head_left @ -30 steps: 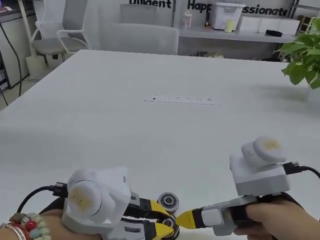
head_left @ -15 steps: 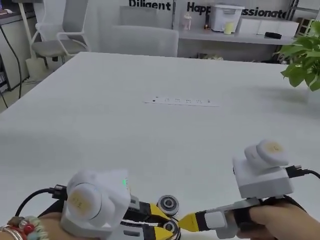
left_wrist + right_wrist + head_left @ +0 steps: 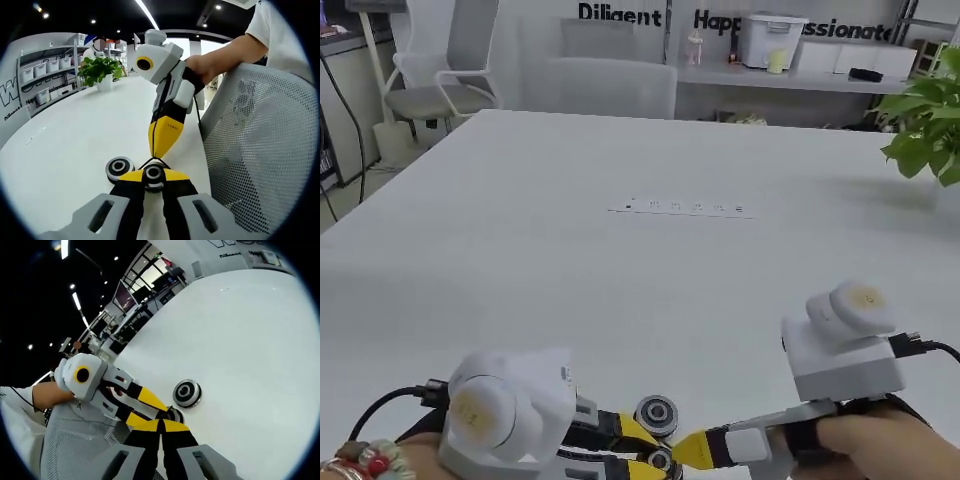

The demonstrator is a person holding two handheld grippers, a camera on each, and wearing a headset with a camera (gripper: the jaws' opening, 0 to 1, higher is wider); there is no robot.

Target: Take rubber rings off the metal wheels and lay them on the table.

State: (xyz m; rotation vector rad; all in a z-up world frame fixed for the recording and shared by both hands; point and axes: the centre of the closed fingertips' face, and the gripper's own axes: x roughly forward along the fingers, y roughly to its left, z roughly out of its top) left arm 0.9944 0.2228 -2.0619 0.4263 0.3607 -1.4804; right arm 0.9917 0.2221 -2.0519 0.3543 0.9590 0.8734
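Bright ceiling light, soft shadows, fisheye-warped edges

Each tool has a light grey body with dark slots near the base, black jaws and bright yellow tips. The left hand-held gripper (image 3: pixel 153 174) has a thin black left cable (image 3: pixel 390 398) at its rear. The right hand-held gripper (image 3: pixel 159 149) bears small dark lettering on its yellow tip and has a black right cable (image 3: pixel 930 347). The person wears a bracelet (image 3: pixel 360 462) of red and pale beads and a white short sleeve (image 3: pixel 280 35).
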